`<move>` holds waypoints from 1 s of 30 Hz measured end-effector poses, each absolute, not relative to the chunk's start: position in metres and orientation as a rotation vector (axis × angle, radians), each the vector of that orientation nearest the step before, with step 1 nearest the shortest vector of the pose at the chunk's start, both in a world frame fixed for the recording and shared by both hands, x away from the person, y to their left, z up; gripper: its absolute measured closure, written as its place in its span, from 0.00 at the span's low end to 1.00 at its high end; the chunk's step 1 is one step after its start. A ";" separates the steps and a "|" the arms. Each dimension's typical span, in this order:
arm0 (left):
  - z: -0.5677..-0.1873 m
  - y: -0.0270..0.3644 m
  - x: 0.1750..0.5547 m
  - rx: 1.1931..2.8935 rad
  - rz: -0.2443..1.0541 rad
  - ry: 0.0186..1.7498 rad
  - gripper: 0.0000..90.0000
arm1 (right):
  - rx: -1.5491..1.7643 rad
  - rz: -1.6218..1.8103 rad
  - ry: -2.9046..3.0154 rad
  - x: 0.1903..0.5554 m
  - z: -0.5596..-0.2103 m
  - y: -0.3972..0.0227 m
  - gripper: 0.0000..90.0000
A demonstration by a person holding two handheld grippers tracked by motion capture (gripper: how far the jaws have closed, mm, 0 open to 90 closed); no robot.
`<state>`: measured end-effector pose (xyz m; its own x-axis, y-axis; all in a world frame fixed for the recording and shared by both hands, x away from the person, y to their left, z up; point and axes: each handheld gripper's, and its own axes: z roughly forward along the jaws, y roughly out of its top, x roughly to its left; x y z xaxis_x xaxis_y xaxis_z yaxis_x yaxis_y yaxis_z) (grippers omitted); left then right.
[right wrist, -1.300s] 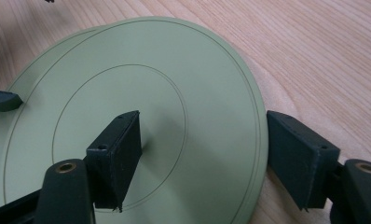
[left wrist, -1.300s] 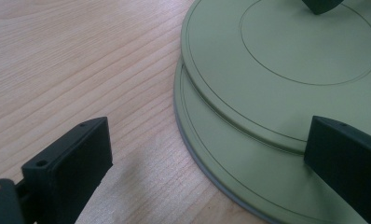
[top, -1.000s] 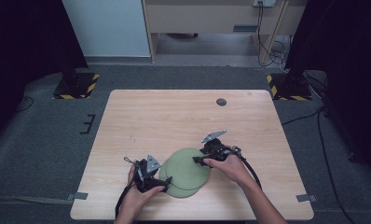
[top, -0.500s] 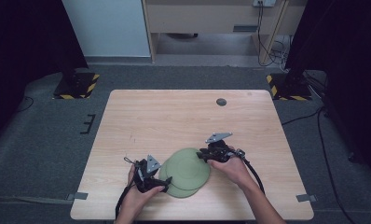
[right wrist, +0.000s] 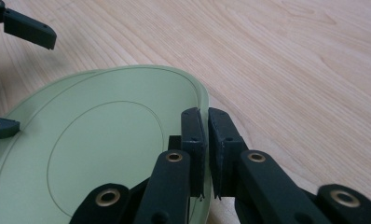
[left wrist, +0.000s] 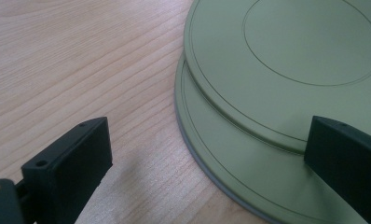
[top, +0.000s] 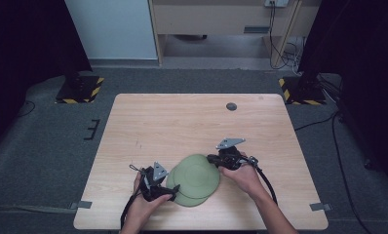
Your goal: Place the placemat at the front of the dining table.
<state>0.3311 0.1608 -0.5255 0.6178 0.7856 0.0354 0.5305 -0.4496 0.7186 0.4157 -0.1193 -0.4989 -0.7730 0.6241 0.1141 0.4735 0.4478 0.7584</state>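
Two round green plates (top: 194,178) overlap; the right tool (right wrist: 206,140) pinches the top plate's (left wrist: 291,60) rim, the left tool (left wrist: 207,154) gapes. Nothing has visibly shifted.

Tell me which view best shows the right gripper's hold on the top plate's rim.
Right gripper view: the right gripper pinches the top plate at its rim. High view shows it small at the plate's edge. Left gripper view shows both stacked plates, not that hold.
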 end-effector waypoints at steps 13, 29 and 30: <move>-0.521 0.165 0.329 2.127 0.508 1.023 0.02 | 0.908 1.219 2.475 0.418 -0.471 -0.114 0.96; -0.520 0.175 0.331 2.098 0.539 1.056 0.02 | 0.907 1.180 2.446 0.436 -0.445 -0.105 0.96; -0.520 0.176 0.331 2.099 0.540 1.057 0.02 | 0.909 1.177 2.443 0.437 -0.444 -0.104 0.96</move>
